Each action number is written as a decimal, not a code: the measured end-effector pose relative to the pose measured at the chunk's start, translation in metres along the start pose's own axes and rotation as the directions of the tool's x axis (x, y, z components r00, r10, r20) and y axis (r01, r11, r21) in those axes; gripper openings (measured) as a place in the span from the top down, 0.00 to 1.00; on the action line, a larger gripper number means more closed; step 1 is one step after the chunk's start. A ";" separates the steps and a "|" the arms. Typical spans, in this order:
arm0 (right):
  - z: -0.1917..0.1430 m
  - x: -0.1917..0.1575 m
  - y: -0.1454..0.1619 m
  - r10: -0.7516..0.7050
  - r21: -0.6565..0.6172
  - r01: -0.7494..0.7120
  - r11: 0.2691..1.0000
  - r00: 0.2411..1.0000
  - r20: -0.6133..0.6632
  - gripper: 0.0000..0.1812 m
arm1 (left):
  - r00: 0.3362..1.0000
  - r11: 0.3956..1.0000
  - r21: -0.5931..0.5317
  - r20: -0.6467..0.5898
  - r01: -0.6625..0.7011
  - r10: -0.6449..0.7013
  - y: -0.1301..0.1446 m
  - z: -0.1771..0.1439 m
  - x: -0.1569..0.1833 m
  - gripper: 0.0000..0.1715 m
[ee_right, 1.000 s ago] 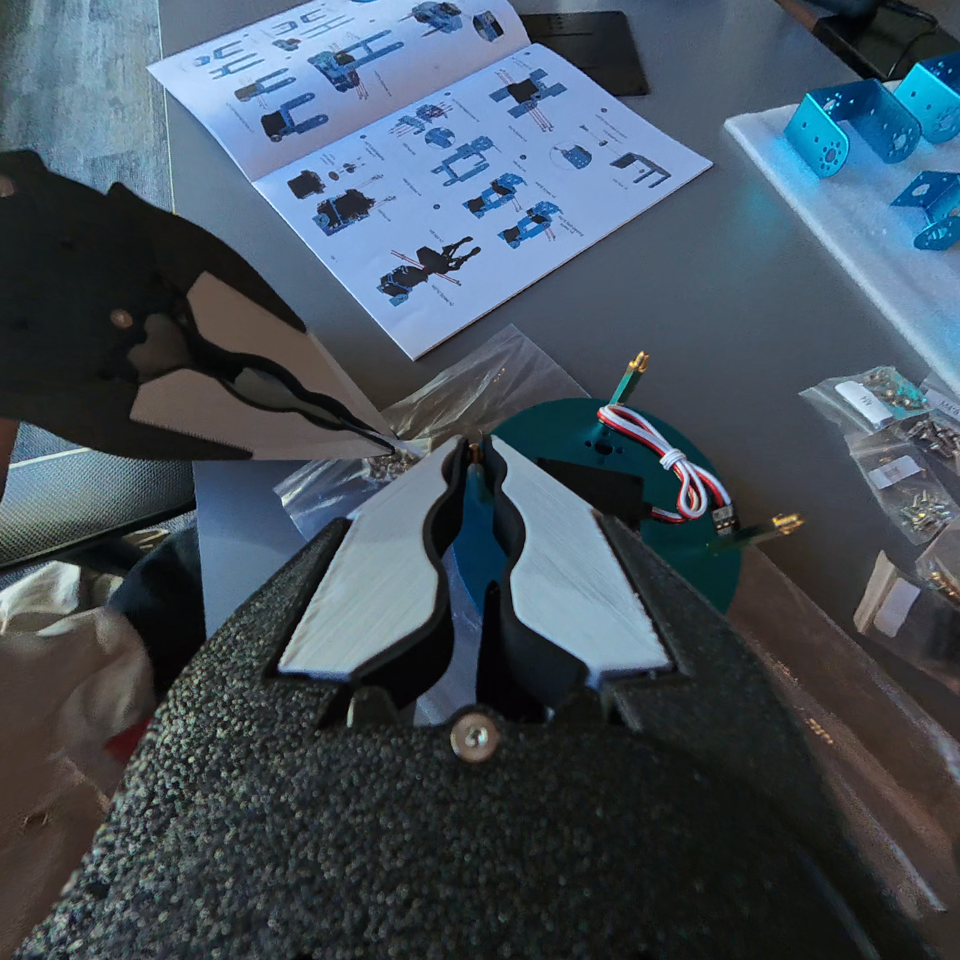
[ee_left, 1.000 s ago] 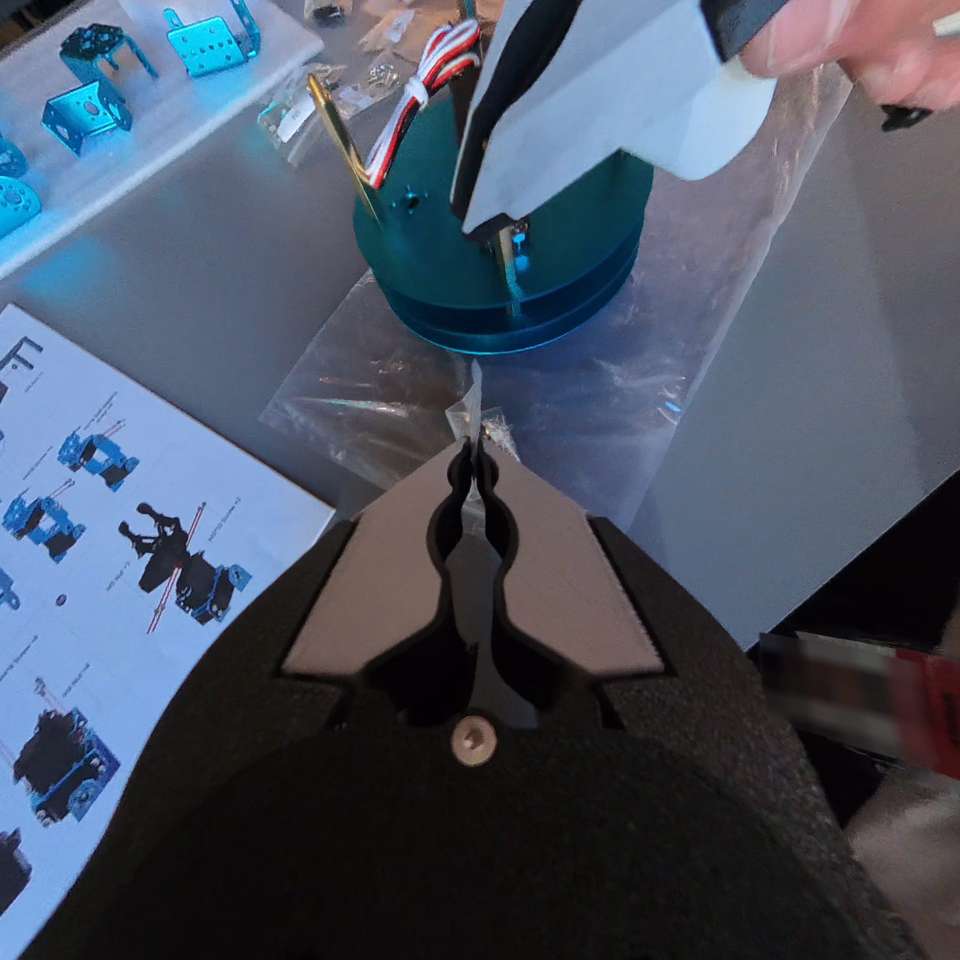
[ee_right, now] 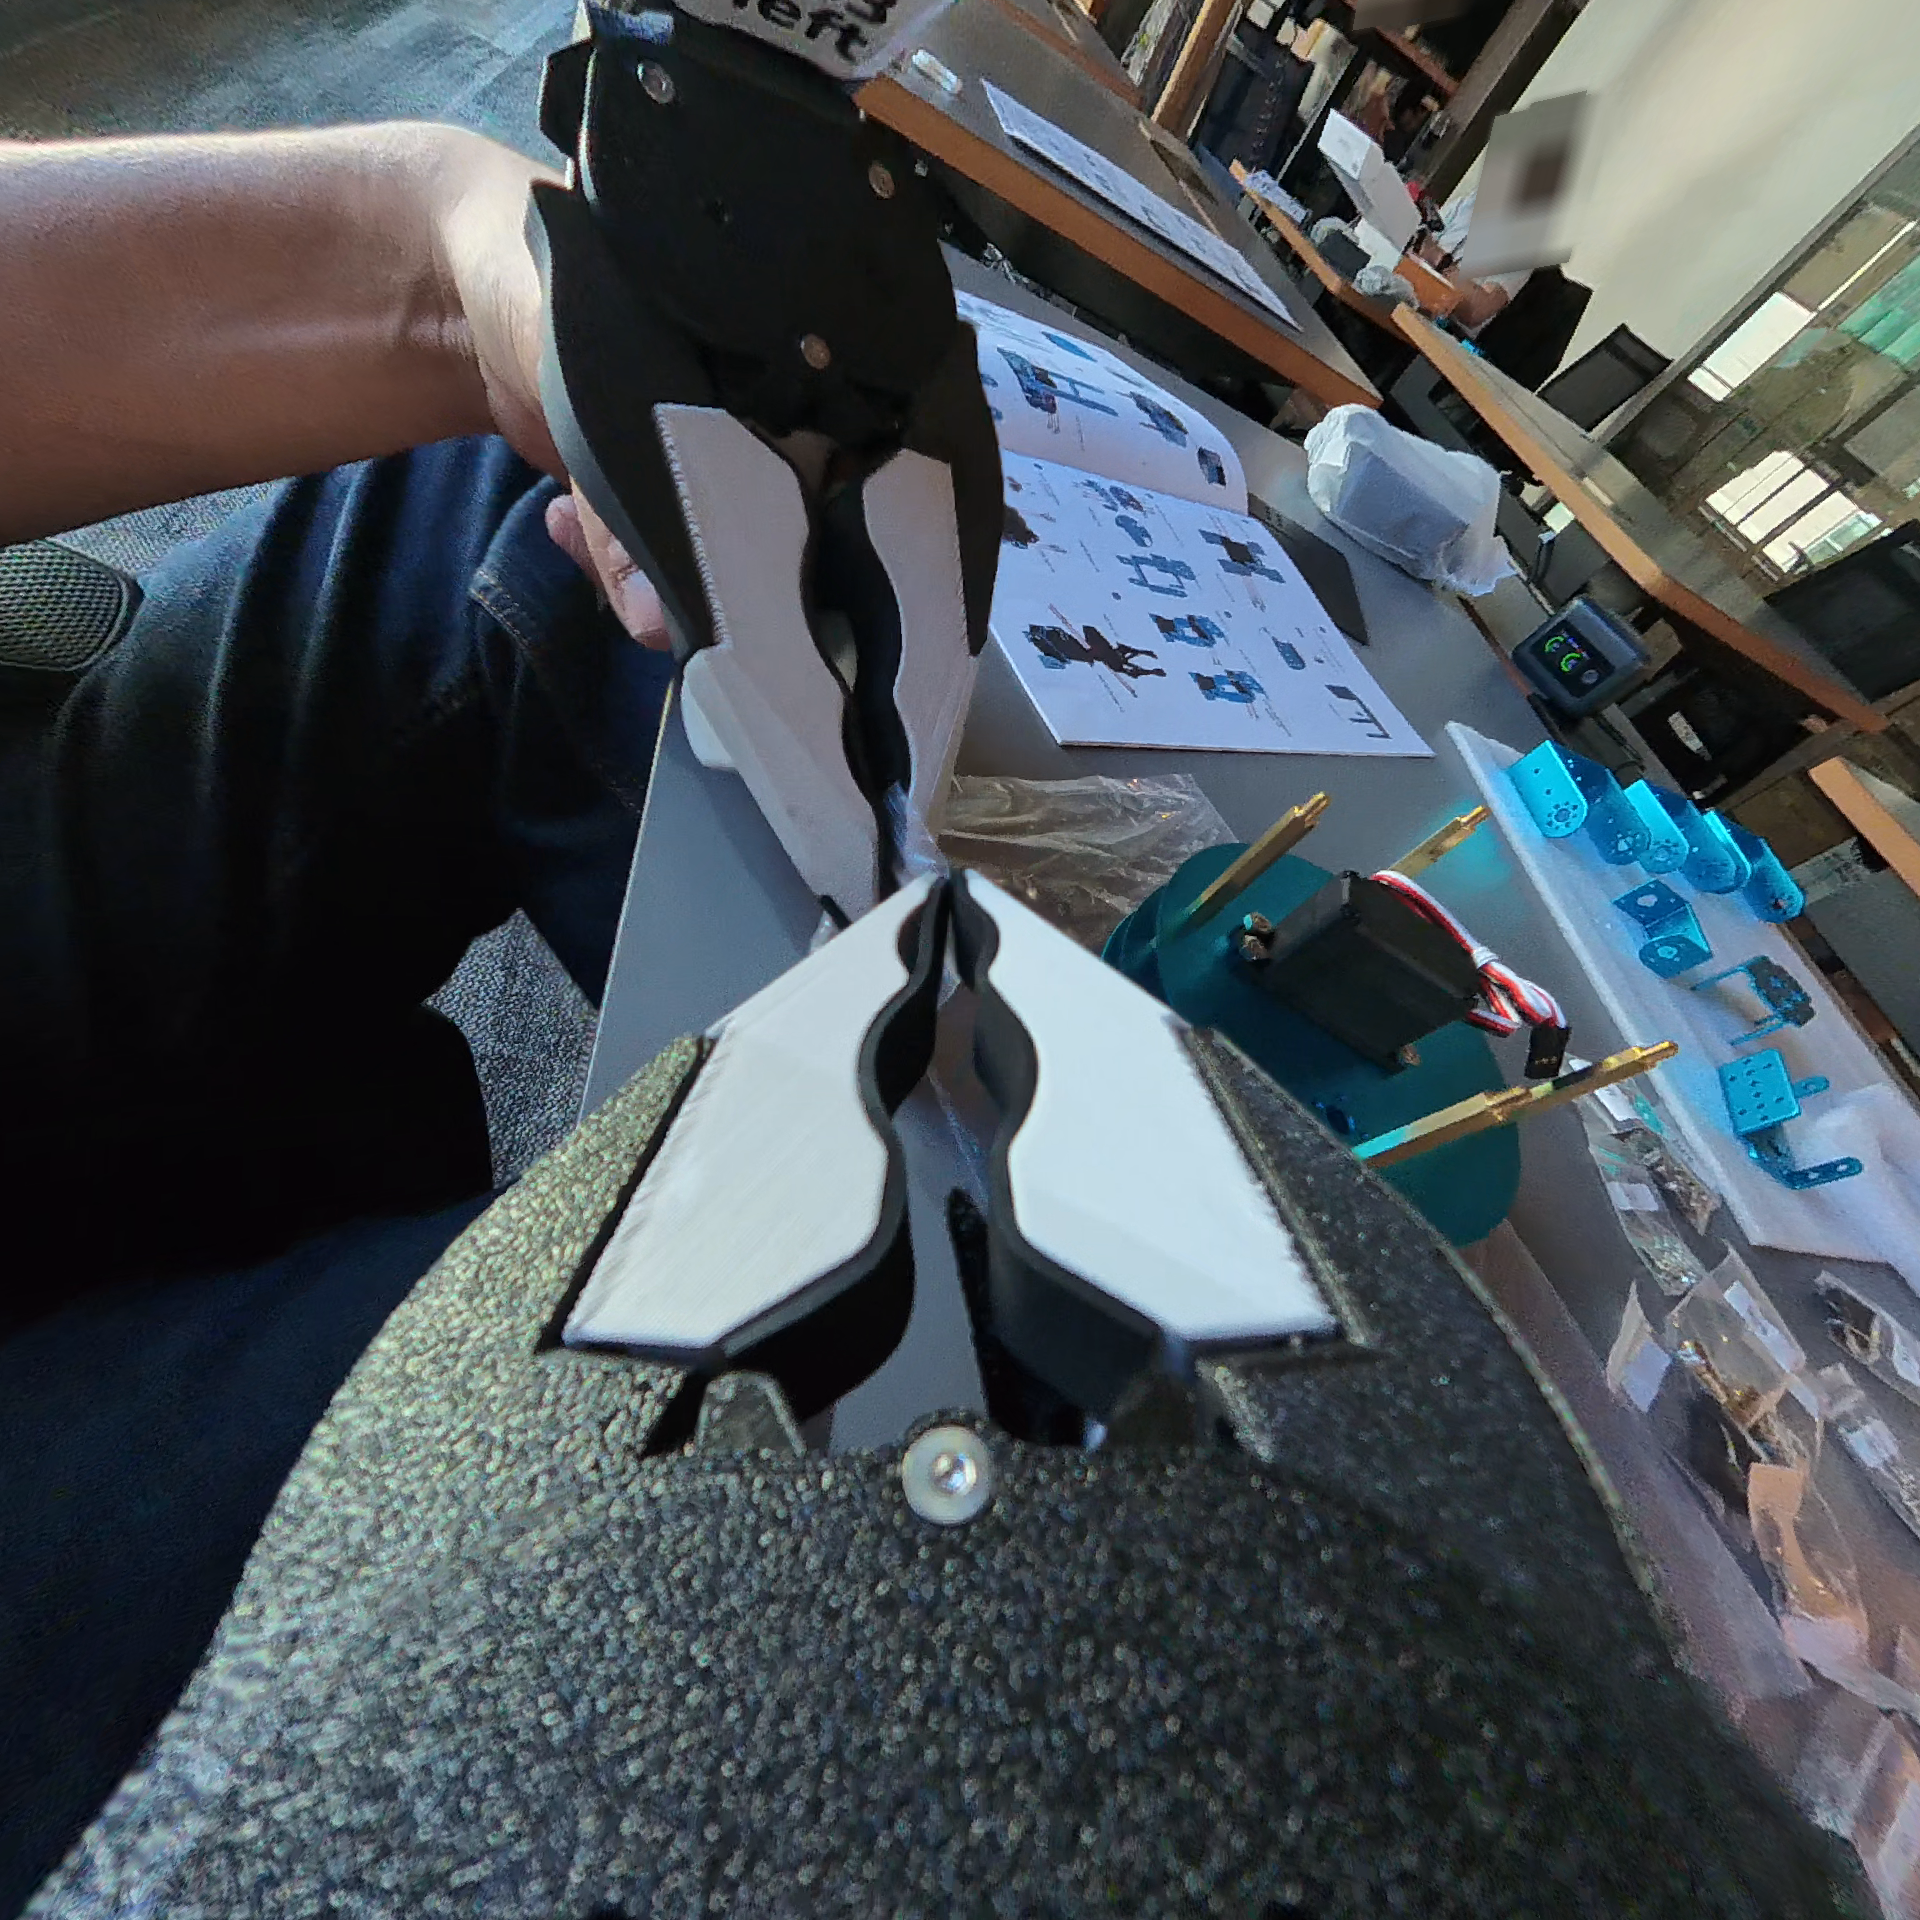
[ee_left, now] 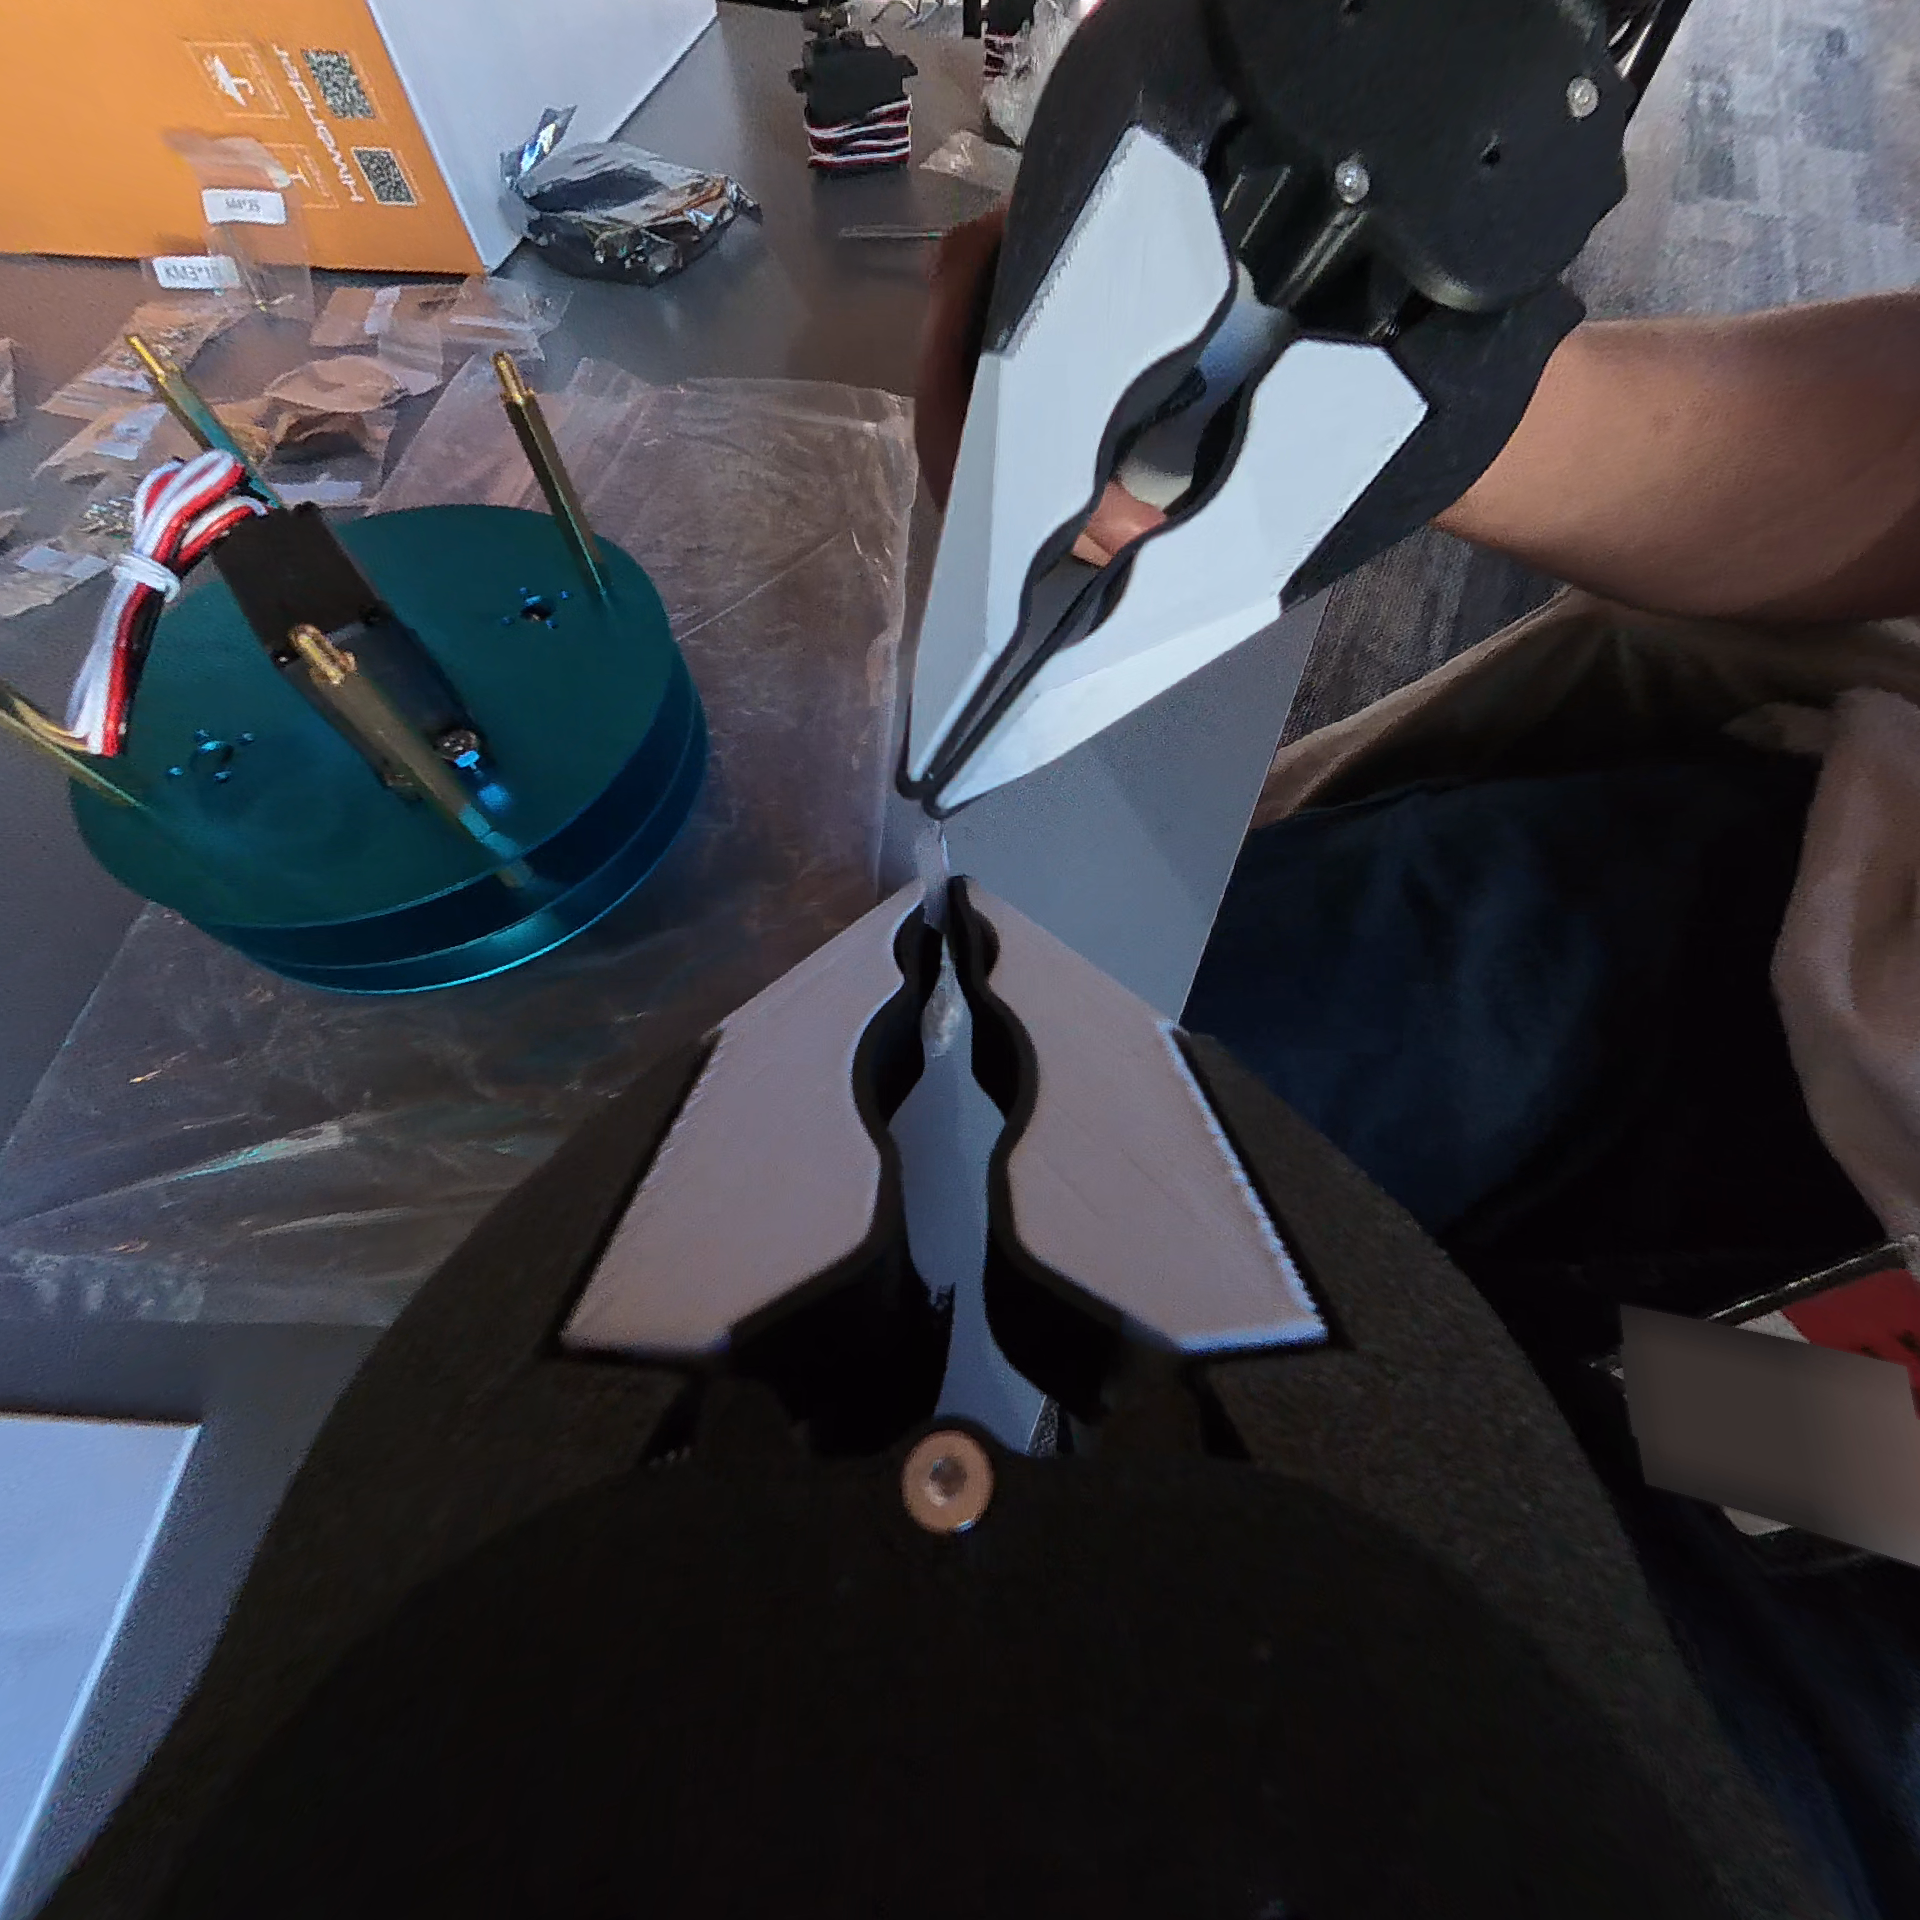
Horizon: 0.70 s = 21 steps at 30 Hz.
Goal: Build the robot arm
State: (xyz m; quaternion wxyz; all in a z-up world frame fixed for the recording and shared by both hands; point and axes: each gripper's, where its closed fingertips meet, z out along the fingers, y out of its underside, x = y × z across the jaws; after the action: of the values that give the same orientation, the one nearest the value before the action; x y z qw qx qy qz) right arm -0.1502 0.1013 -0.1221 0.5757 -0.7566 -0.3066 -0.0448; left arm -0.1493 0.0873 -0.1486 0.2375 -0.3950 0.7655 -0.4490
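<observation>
The left gripper [ee_left: 945,896] and the right gripper [ee_right: 951,883] are meeting tip to tip over the near edge of the grey tabletop [ee_left: 1101,873]. Both are pinching, nearly closed, a small clear plastic bag [ee_left: 943,1013]; its contents are too small to make out. Just behind, a teal round base [ee_left: 416,748] with a black servo [ee_right: 1361,961] and brass standoffs [ee_left: 545,468] is standing on a clear plastic sheet [ee_left: 727,499]. Farther away, an open instruction booklet [ee_right: 1174,623] is lying, partly hidden behind the left gripper.

Dim, cool indoor light, brighter from windows [ee_right: 1808,416] at right. Glare on plastic sheet [ee_left: 312,1091]. Strong wide-angle bending at edges. Slight blur on near black housings.
</observation>
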 end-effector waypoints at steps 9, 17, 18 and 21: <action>-0.004 0.006 0.006 0.042 -0.009 -0.042 0.999 0.999 -0.010 1.00 | 0.999 0.993 0.117 0.025 0.019 -0.022 -0.019 -0.008 -0.008 1.00; -0.007 0.007 0.004 0.059 0.010 -0.059 0.998 0.998 -0.015 1.00 | 0.998 0.996 0.075 0.059 -0.040 0.036 -0.014 -0.005 -0.009 1.00; -0.007 0.008 0.005 0.059 0.005 -0.059 0.998 0.998 -0.019 1.00 | 0.998 0.996 0.078 0.058 -0.032 0.028 -0.015 -0.005 -0.010 1.00; -0.009 0.008 0.003 0.028 0.019 -0.027 0.999 0.998 -0.049 1.00 | 0.999 0.995 0.094 0.052 -0.018 0.013 -0.018 -0.007 -0.012 1.00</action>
State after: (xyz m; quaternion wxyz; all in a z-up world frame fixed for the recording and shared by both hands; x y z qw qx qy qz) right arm -0.1395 0.0958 -0.1182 0.5905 -0.7543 -0.2822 -0.0530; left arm -0.1402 0.0953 -0.1296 0.2790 -0.3889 0.7401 -0.4724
